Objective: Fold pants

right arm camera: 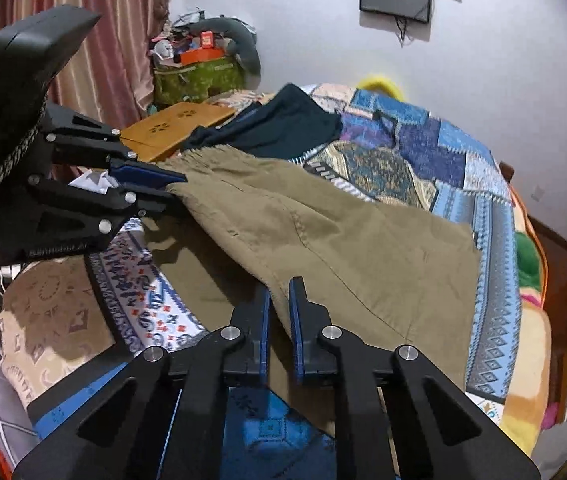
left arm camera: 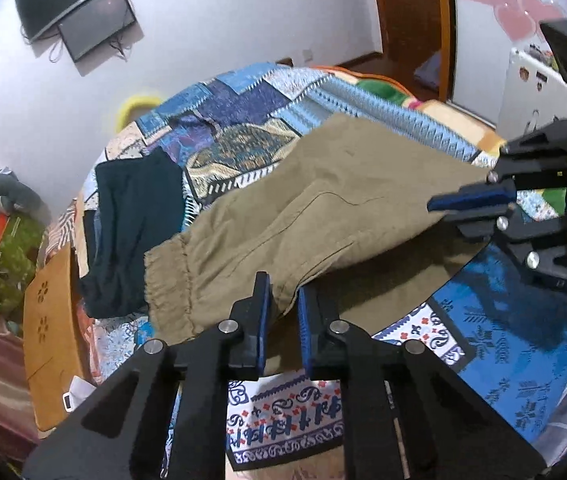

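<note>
One pair khaki pants (left arm camera: 291, 208) held up over bed (left arm camera: 235, 120), long axis L-R between 2 grippers, elastic waistband end at left gripper (left arm camera: 283, 300), fingers clenched on fabric, right gripper (right arm camera: 279, 300) likewise, one dark garment (left arm camera: 131, 232) behind.

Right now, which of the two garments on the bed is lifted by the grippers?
The khaki pants: left gripper and right gripper each pinch an edge. The dark garment lies flat behind, untouched.
</note>
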Demonstrator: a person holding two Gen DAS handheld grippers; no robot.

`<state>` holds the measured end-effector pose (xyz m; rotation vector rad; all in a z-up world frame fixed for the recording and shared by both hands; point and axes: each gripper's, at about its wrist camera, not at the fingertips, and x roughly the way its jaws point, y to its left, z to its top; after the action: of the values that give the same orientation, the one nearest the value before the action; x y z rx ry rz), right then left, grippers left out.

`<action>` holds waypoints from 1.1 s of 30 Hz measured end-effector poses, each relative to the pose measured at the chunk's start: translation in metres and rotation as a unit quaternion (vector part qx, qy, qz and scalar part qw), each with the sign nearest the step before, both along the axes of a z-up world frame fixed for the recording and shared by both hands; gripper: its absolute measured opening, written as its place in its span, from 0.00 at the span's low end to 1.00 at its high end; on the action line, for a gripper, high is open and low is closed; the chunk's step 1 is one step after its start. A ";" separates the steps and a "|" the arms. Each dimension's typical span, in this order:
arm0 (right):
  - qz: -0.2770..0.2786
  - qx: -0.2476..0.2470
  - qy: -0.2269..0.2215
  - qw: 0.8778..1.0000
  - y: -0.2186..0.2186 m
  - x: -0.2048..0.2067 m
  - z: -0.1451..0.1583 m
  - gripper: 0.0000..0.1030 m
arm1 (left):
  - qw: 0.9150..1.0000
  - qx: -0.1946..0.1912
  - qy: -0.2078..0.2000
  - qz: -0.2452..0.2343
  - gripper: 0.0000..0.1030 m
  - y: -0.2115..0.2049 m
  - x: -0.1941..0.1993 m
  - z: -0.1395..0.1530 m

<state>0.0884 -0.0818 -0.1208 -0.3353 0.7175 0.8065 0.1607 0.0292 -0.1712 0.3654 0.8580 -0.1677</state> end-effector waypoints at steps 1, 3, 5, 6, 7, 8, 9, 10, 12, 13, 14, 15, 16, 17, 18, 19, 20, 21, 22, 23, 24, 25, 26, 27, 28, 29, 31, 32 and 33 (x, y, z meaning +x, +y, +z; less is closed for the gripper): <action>0.002 0.002 -0.004 1.000 0.000 -0.004 0.002 0.07 | 1.000 -0.003 -0.003 0.000 0.12 0.001 -0.002 0.003; 0.003 0.010 0.002 1.000 0.001 -0.008 0.001 0.07 | 1.000 -0.014 0.003 0.001 0.12 0.003 -0.006 0.003; 0.001 0.011 0.008 1.000 0.001 -0.009 -0.006 0.07 | 0.999 -0.030 0.022 0.005 0.12 0.005 -0.006 -0.003; -0.001 0.011 0.014 1.000 0.001 -0.010 -0.011 0.07 | 0.999 -0.034 0.031 0.009 0.13 0.006 -0.007 -0.007; -0.003 0.012 0.026 1.000 0.001 -0.010 -0.016 0.07 | 0.998 -0.038 0.040 0.014 0.14 0.007 -0.008 -0.011; -0.005 0.014 0.037 0.999 0.001 -0.009 -0.019 0.08 | 0.998 -0.043 0.045 0.018 0.16 0.008 -0.010 -0.014; -0.009 0.017 0.046 0.999 -0.001 -0.009 -0.022 0.08 | 0.997 -0.049 0.047 0.023 0.17 0.011 -0.013 -0.016; -0.012 0.018 0.050 0.999 -0.002 -0.010 -0.022 0.10 | 0.997 -0.056 0.050 0.029 0.20 0.013 -0.015 -0.017; -0.018 0.020 0.054 0.998 -0.007 -0.010 -0.021 0.11 | 0.995 -0.073 0.051 0.042 0.25 0.021 -0.021 -0.016; -0.021 0.023 0.057 0.998 -0.010 -0.011 -0.018 0.12 | 0.994 -0.081 0.051 0.049 0.29 0.025 -0.024 -0.014; -0.024 0.025 0.059 0.998 -0.012 -0.011 -0.017 0.14 | 0.993 -0.086 0.048 0.059 0.33 0.031 -0.027 -0.011; -0.027 0.029 0.063 0.997 -0.016 -0.011 -0.015 0.16 | 0.993 -0.086 0.045 0.065 0.35 0.034 -0.029 -0.009; -0.034 0.033 0.066 0.997 -0.020 -0.011 -0.012 0.19 | 0.993 -0.087 0.038 0.074 0.39 0.040 -0.031 -0.005; -0.039 0.038 0.067 0.996 -0.024 -0.011 -0.010 0.20 | 0.992 -0.090 0.032 0.084 0.45 0.047 -0.033 0.000; -0.043 0.045 0.067 0.996 -0.028 -0.012 -0.007 0.23 | 0.991 -0.096 0.024 0.094 0.48 0.055 -0.035 0.005; -0.049 0.052 0.066 0.995 -0.033 -0.013 -0.003 0.25 | 0.989 -0.101 0.019 0.102 0.56 0.061 -0.035 0.009; -0.055 0.058 0.065 0.995 -0.037 -0.013 0.000 0.27 | 0.988 -0.108 0.012 0.113 0.63 0.069 -0.036 0.013; -0.061 0.063 0.063 0.994 -0.041 -0.013 0.002 0.29 | 0.986 -0.112 0.007 0.121 0.65 0.075 -0.034 0.017; -0.069 0.070 0.061 0.993 -0.046 -0.012 0.006 0.31 | 0.984 -0.115 0.002 0.135 0.68 0.083 -0.032 0.020; -0.079 0.077 0.060 0.992 -0.050 -0.009 0.008 0.32 | 0.982 -0.116 0.002 0.147 0.71 0.090 -0.029 0.021; -0.084 0.081 0.061 0.991 -0.052 -0.008 0.009 0.33 | 0.981 -0.118 0.002 0.156 0.72 0.095 -0.026 0.021; -0.092 0.090 0.065 0.990 -0.056 -0.004 0.011 0.34 | 0.978 -0.123 0.004 0.167 0.74 0.102 -0.022 0.020; -0.097 0.094 0.067 0.989 -0.058 -0.003 0.011 0.34 | 0.975 -0.131 0.009 0.180 0.75 0.109 -0.016 0.016; -0.103 0.098 0.068 0.987 -0.060 0.000 0.011 0.34 | 0.973 -0.137 0.014 0.186 0.75 0.114 -0.013 0.013; -0.111 0.099 0.069 0.986 -0.062 0.004 0.009 0.34 | 0.970 -0.144 0.023 0.193 0.75 0.118 -0.008 0.008; -0.118 0.098 0.072 0.986 -0.064 0.008 0.008 0.34 | 0.968 -0.153 0.034 0.198 0.75 0.121 -0.003 0.002; -0.129 0.101 0.080 0.983 -0.067 0.013 0.003 0.34 | 0.964 -0.168 0.056 0.200 0.75 0.123 0.005 -0.010; -0.134 0.099 0.084 0.982 -0.068 0.015 -0.001 0.34 | 0.963 -0.173 0.066 0.198 0.75 0.123 0.009 -0.016; -0.141 0.095 0.089 0.981 -0.068 0.019 -0.005 0.34 | 0.962 -0.176 0.076 0.195 0.75 0.122 0.012 -0.022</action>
<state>0.1077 -0.1498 -0.1256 0.0136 0.8271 0.6331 0.1730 0.1510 -0.1930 -0.1543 1.0144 0.0208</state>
